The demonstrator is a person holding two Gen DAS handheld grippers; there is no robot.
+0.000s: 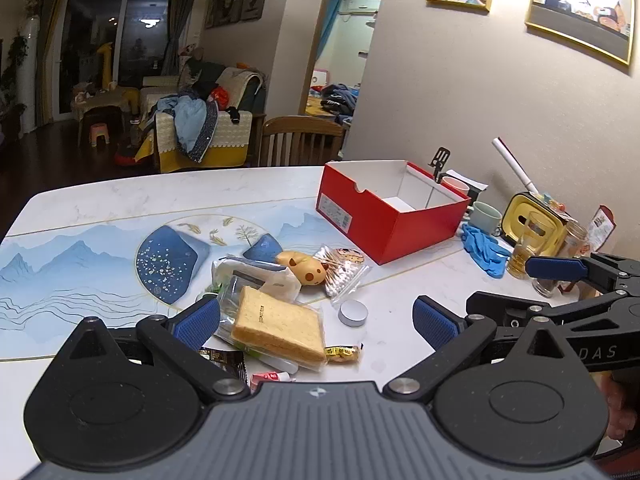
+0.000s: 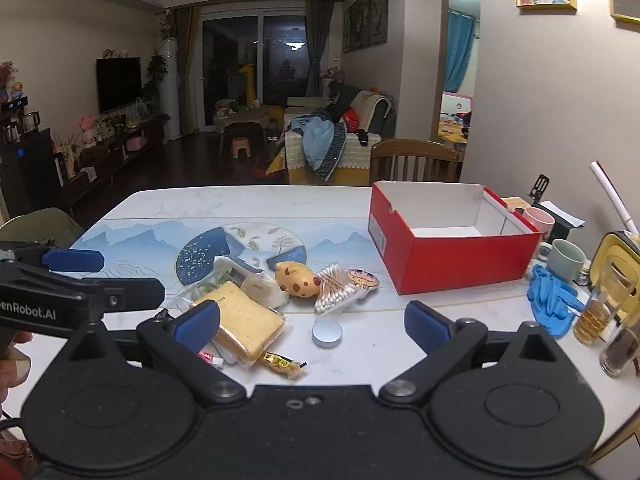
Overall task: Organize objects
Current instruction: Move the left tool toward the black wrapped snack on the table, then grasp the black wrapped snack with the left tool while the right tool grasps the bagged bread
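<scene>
Living-dining room at night, dark glass doors at the back, sofa heaped with clothes. White marble-look table (image 2: 248,200) with a blue mountain print fills the foreground.

Red box (image 2: 448,264) sits open-topped at the table's far right; interior white, nothing visible inside, though its floor is only partly in view. Mugs, a blue glove (image 2: 550,300), a yellow case and glasses crowd the table edge to the right of it.

Loose clutter lies left of the box and well apart from it: wrapped bread slice (image 2: 244,322) atop other packets, yellow spotted toy (image 2: 298,278), bag of cotton swabs (image 2: 334,290), round grey tin (image 2: 327,333), small yellow snack packet (image 2: 282,362).

Left gripper (image 1: 316,320) open wide, holding nothing; the bread (image 1: 280,330) sits between and just ahead of its fingers, nearer the left pad, long axis running diagonally away toward the right. Right gripper (image 2: 312,322) also spread wide and empty; the tin lies almost on its centre line, the bread against its left finger.

Judgement: sorting not begun; the box looks like the destination. Either hand could reach the bread; the right is better lined up on the tin and nearer the box.

Hard to tell: packets under the bread are overlapped and unreadable; a red-and-white tube (image 1: 274,377) is half hidden by the left gripper's body.
</scene>
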